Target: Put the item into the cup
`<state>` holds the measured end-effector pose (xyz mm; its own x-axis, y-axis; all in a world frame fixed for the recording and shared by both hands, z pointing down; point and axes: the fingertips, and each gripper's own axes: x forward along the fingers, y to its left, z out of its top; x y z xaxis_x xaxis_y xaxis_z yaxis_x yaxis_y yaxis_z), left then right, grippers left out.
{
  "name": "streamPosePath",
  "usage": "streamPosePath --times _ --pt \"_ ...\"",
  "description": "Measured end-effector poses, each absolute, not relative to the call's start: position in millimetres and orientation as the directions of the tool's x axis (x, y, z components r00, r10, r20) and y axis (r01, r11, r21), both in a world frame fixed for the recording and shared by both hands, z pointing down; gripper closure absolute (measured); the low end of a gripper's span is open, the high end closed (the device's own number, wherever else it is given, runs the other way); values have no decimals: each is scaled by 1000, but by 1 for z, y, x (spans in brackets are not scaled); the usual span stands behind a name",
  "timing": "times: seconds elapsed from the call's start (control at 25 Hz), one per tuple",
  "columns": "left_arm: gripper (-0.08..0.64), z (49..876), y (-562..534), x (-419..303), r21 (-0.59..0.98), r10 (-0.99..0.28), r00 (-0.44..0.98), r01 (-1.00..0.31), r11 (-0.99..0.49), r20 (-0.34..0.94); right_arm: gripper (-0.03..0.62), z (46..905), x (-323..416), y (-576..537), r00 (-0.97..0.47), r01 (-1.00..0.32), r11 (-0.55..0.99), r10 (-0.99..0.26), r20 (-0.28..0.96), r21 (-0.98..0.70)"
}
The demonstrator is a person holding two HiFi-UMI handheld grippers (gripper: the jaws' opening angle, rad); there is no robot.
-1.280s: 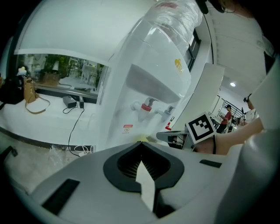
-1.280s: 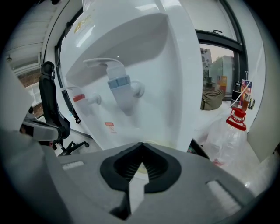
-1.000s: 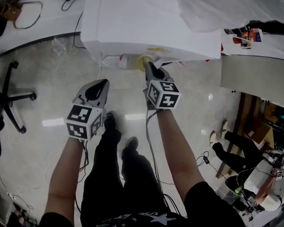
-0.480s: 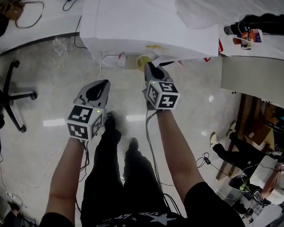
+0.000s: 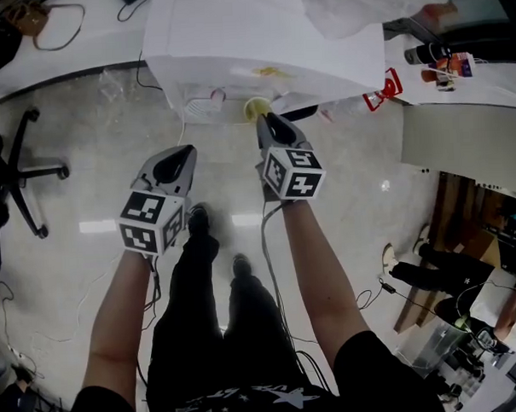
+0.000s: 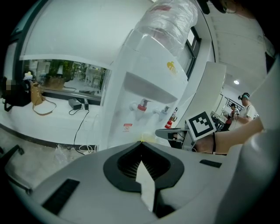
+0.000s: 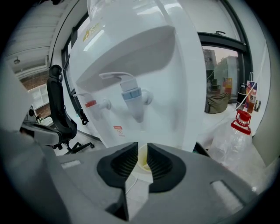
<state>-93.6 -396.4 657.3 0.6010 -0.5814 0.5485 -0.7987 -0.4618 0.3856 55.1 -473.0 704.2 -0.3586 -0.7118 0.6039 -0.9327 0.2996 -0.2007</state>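
A white water dispenser (image 5: pixel 259 39) with a clear bottle on top is seen standing on a glossy pale floor (image 5: pixel 84 132), faced by the person. The right gripper (image 7: pixel 142 146) is held just in front of the dispenser's recess, below the blue tap (image 7: pixel 132 98). Its jaws are drawn narrow, and the wall of a pale yellow paper cup (image 7: pixel 143 158) is pinched between them. In the head view the cup (image 5: pixel 255 109) is noted at the dispenser's front edge, at the tip of the right gripper (image 5: pixel 267 121), open side up. The left gripper (image 5: pixel 186 151) is held lower and further back from the dispenser, off to its left. Its jaws (image 6: pixel 141 143) are closed tip to tip and nothing is gripped. A red tap (image 6: pixel 142 106) is recorded beside the blue one on the dispenser's face. A clear plastic bottle with a red cap (image 7: pixel 234 135) is noted to the dispenser's right, and a black office chair (image 5: pixel 22 173) well apart to its left.
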Motion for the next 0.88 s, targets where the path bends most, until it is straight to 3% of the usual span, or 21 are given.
streamPosePath --times 0.44,0.88 --pt "557 618 -318 -56 348 -626 577 -816 -461 524 529 632 74 -403 -438 -899 370 -749 497 -234" --pt "557 534 -195 7 315 -702 539 -842 -437 466 538 553 139 -256 -488 -871 387 -745 454 -301"
